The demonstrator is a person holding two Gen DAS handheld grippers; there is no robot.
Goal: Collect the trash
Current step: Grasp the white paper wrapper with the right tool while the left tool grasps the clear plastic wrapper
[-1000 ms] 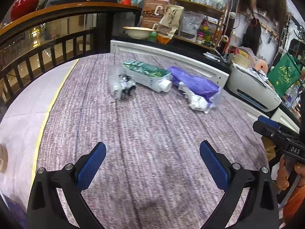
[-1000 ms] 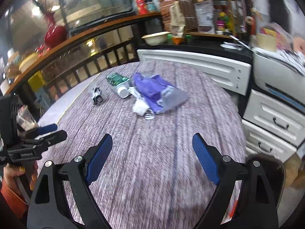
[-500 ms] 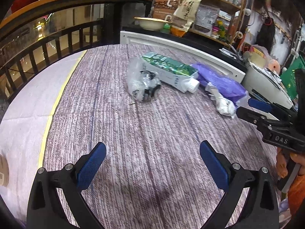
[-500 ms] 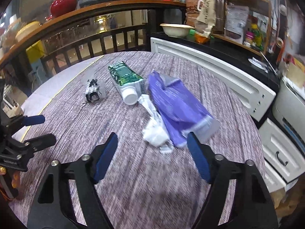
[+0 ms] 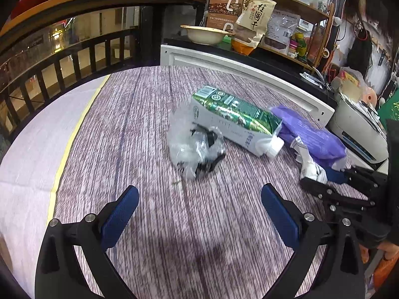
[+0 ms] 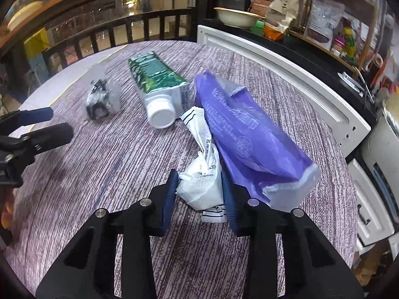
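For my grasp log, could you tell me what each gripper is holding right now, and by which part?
The right gripper is closed on the white crumpled wrapper, pinching its near, bunched end. The left gripper is open and holds nothing.

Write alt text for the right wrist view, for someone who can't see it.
The right tongs are closed around a crumpled white wrapper on a purple-grey woven table. Touching it on the right lies a purple bag; farther back are a green-and-white carton and a clear plastic wad.
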